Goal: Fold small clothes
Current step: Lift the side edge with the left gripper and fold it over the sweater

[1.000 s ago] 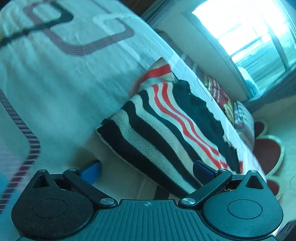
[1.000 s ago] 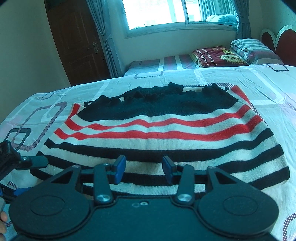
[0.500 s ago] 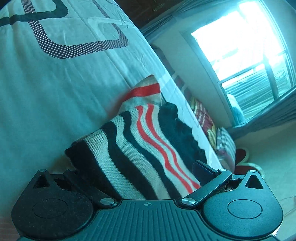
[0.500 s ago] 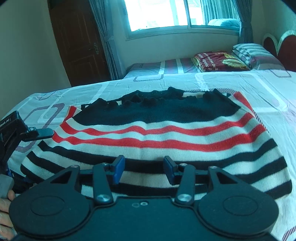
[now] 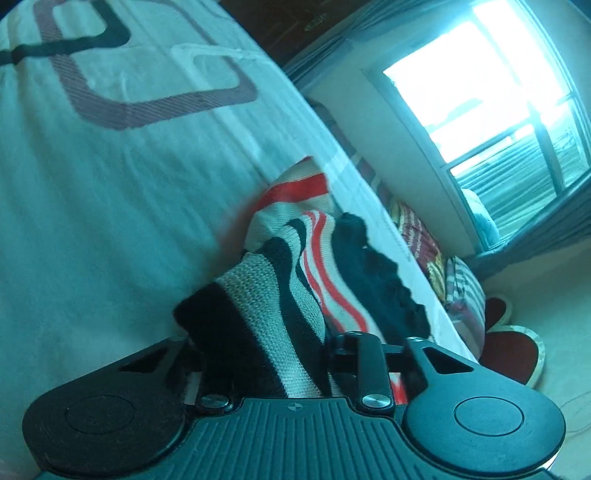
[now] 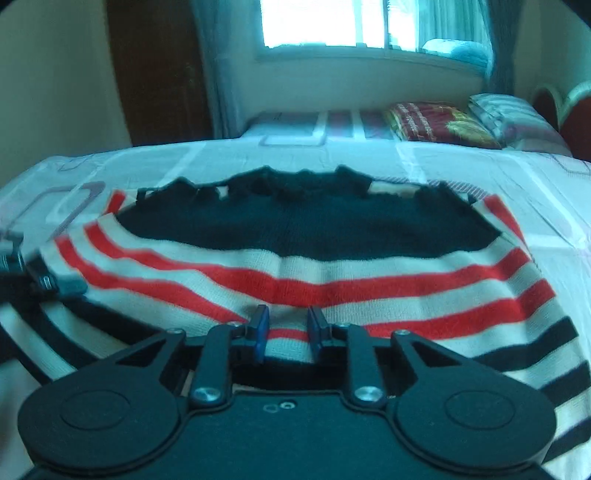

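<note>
A knitted sweater (image 6: 314, 254) with black, white and red stripes lies spread on the bed. My left gripper (image 5: 258, 350) is shut on the sweater's (image 5: 266, 295) black-and-white hem corner, which bunches up between the jaws and hides the fingertips. My right gripper (image 6: 284, 328) has its blue pads (image 6: 261, 328) closed part way around a fold of the striped hem; the fabric fills the gap. The left gripper also shows at the left edge of the right wrist view (image 6: 40, 284), on the sweater's left side.
The bed sheet (image 5: 110, 184) is white with grey and maroon rounded-rectangle patterns. Folded blankets and pillows (image 6: 443, 125) lie at the head of the bed by a red headboard (image 6: 569, 107). A bright window (image 6: 332, 22) and a wooden door (image 6: 159, 74) are behind.
My left gripper moved onto the sweater's corner and shut on it. My right gripper moved forward over the hem, its jaws narrowed onto a fold, and the near edge has lifted.
</note>
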A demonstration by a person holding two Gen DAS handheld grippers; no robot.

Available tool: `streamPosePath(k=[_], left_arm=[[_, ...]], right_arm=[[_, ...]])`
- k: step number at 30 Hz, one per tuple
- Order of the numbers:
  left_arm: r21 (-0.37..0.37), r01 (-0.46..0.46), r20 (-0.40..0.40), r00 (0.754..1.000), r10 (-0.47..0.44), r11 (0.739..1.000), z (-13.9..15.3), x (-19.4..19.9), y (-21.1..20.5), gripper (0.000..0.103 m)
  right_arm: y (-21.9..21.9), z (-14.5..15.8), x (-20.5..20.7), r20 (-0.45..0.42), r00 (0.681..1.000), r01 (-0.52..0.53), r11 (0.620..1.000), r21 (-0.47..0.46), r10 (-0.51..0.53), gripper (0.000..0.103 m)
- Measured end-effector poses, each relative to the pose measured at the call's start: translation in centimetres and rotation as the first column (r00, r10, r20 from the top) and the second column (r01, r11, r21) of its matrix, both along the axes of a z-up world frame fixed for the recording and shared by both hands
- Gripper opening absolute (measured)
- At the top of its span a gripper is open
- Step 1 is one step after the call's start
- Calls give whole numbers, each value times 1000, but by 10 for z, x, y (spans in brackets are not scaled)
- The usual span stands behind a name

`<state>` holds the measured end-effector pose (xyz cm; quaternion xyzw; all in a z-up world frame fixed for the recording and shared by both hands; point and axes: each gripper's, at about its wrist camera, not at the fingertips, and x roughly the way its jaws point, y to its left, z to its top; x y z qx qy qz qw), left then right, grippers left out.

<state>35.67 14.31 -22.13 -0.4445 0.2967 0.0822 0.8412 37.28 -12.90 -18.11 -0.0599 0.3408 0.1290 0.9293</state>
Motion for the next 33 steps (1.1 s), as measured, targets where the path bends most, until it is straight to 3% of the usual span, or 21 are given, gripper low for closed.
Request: streamPosePath(k=[5, 8, 12, 15, 18, 22, 25, 26, 27, 28, 30, 33], left_arm=[[113, 80, 86, 992, -90, 990, 36, 8, -17, 20], [211, 162, 139, 971, -193, 964, 60, 17, -39, 20], [308, 313, 175, 910, -377, 898, 85, 43, -91, 20], [339, 442, 164, 842, -514, 831, 88, 59, -141, 19], [357, 544, 131, 776, -617, 759, 79, 65, -189, 19], [367, 607, 15, 754, -657, 705, 54, 70, -222, 20], [455, 619, -23, 727, -687, 640, 58, 60, -232, 21], [469, 612, -26, 730, -683, 637, 63, 57, -233, 23], [454, 615, -16, 729, -684, 644, 68, 56, -231, 37], [427, 626, -2, 723, -691, 653, 74, 55, -230, 59], [439, 633, 10, 707, -707, 638, 83, 46, -235, 75], [471, 648, 18, 672, -741, 599, 94, 34, -242, 76]], right_arm=[[-3, 1, -2, 2, 1000, 1, 1000, 13, -1, 23], [-9, 4, -1, -13, 1000, 17, 999, 51, -16, 23], [-35, 18, -4, -30, 997, 71, 978, 198, -66, 26], [-71, 30, -15, 9, 989, 142, 969, 204, -147, 28], [-119, 35, -21, -9, 972, 230, 944, 237, -234, 32], [-167, 29, -31, -80, 959, 284, 911, 298, -273, 34], [-186, 28, -41, -111, 951, 308, 885, 350, -288, 32], [-191, 30, -45, -105, 951, 310, 880, 360, -292, 33], [-195, 33, -48, -101, 948, 318, 872, 372, -302, 36], [-199, 37, -49, -96, 945, 325, 863, 386, -313, 41], [-206, 47, -50, -80, 939, 336, 849, 407, -334, 47], [-216, 60, -49, -68, 936, 341, 834, 434, -347, 51]])
